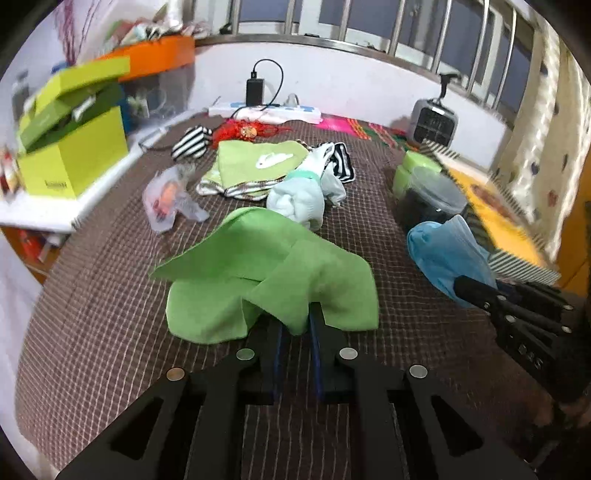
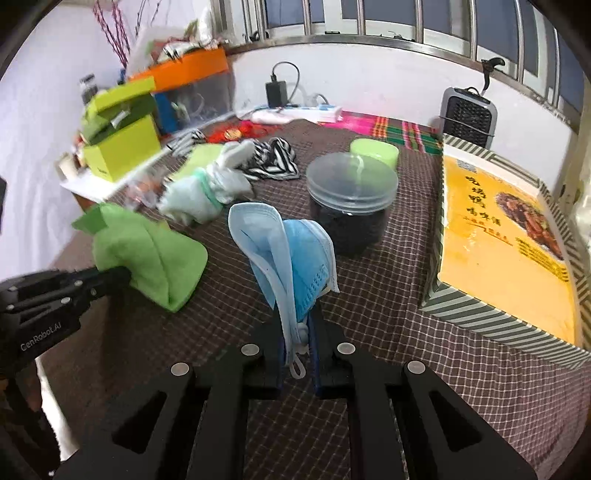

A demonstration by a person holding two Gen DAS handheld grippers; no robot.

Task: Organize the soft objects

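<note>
Matt black plastic on both grippers: left [image 1: 295,325], right [image 2: 299,332]; bright metal discs set in the fingers. Soft matt green cloth [image 1: 266,273]. Pleated non-woven mask [image 2: 291,258], smooth, pale blue. Woven checked tablecloth [image 1: 110,314], matt. Clear glossy plastic jar [image 2: 351,199]. Glossy printed card box [image 2: 506,254] along the right edge.

This is a lived-in room of a home. A table covered with a brown checked cloth [image 1: 92,332] stands under a barred window [image 2: 406,18] and carries household clutter: small clothes, a power strip [image 1: 264,109] with a charger plugged in, a small fan heater [image 2: 469,116], a lime green box [image 1: 74,158], a lidded plastic jar [image 2: 351,199] and a yellow food box [image 2: 506,251].
</note>
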